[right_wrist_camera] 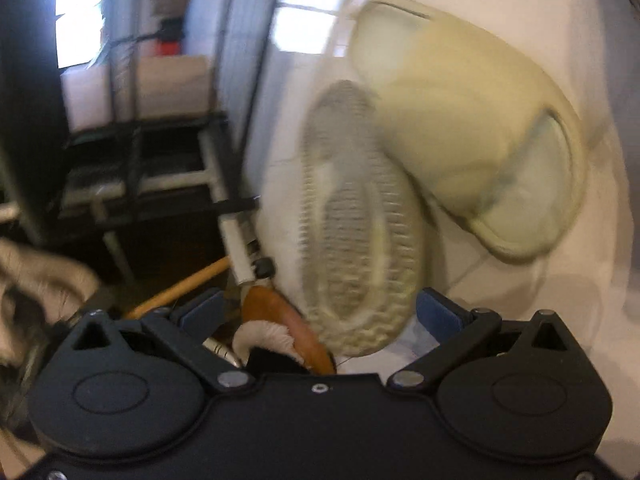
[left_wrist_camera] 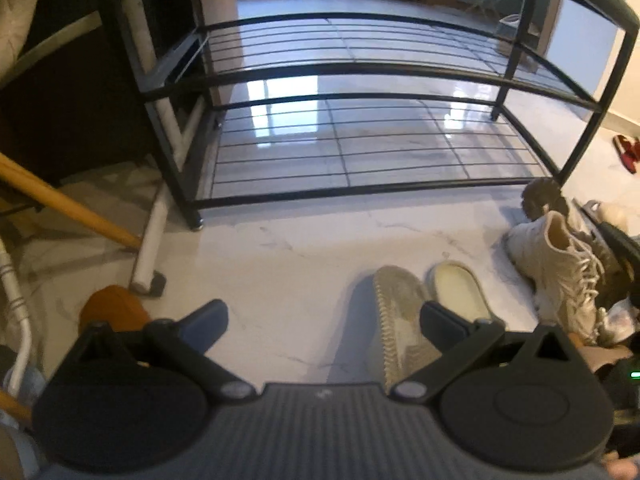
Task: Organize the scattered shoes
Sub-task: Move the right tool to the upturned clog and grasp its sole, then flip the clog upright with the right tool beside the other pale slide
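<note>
Two grippers, both with fingers spread wide and holding nothing, frame the start of a shoe pick-up as I steer from afar. Nearest my left gripper [left_wrist_camera: 322,326], a grey knit shoe [left_wrist_camera: 396,320] lies sole-up on the pale floor [left_wrist_camera: 280,260], its heel end passing behind the right-hand finger; beside it, touching or nearly so, a cream slipper [left_wrist_camera: 460,290] also lies sole-up. My right gripper [right_wrist_camera: 320,314] looks at the same pair through heavy motion blur: the grey shoe's ribbed sole sits between and just ahead of its open fingers, the slipper overlapping its far edge. An orange-brown object with a white fringe [right_wrist_camera: 280,320] shows low in that view; I cannot tell what it is. Further right in the left view, a white sneaker [left_wrist_camera: 560,268] leans on a dark heap of other footwear. Beyond, the black wire rack [left_wrist_camera: 360,136] stands with both visible shelves bare, and a red shoe [left_wrist_camera: 628,152] lies past its right leg. I judge the task barely begun. The next move calls for steadying the right gripper, closing on the grey shoe's edge without catching the slipper, then carrying it to the lower shelf.
</note>
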`<state>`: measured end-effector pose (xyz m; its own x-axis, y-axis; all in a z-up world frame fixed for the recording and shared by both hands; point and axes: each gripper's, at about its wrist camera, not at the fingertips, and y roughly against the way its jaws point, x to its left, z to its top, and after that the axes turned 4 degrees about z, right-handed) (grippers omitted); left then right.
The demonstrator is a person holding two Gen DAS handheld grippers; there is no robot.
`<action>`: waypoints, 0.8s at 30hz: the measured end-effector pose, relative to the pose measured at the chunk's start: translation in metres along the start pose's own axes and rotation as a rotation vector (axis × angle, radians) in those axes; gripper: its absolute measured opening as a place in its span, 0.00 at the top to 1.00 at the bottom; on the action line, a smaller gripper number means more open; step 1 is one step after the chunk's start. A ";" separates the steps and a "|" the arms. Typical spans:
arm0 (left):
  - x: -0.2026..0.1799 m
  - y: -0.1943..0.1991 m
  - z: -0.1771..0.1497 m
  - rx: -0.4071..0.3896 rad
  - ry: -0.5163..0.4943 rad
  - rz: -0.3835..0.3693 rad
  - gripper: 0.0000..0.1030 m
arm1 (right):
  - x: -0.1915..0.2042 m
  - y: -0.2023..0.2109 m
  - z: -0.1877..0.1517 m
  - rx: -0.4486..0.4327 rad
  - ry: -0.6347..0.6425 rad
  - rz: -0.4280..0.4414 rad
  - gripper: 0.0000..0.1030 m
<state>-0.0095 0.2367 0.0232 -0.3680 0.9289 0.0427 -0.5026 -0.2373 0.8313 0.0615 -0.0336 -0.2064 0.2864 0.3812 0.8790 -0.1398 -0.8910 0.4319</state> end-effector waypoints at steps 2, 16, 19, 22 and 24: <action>0.004 0.003 0.001 0.006 0.024 -0.039 0.01 | -0.009 -0.010 0.003 -0.035 -0.049 -0.011 0.00; 0.006 -0.002 0.003 0.028 0.079 -0.023 0.01 | -0.002 -0.076 0.017 -0.098 -0.057 -0.074 0.02; 0.005 -0.004 0.003 0.030 0.070 -0.021 0.01 | -0.001 -0.081 0.017 -0.100 -0.058 -0.079 0.05; 0.002 -0.004 0.002 0.022 0.058 -0.022 0.01 | -0.005 -0.079 0.018 -0.106 -0.068 -0.099 0.11; 0.000 -0.005 0.001 0.019 0.046 -0.021 0.01 | -0.008 -0.075 0.017 -0.108 -0.074 -0.109 0.15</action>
<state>-0.0062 0.2385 0.0200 -0.3934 0.9193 -0.0002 -0.4960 -0.2121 0.8420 0.0859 0.0257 -0.2493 0.3741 0.4515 0.8100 -0.2041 -0.8120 0.5469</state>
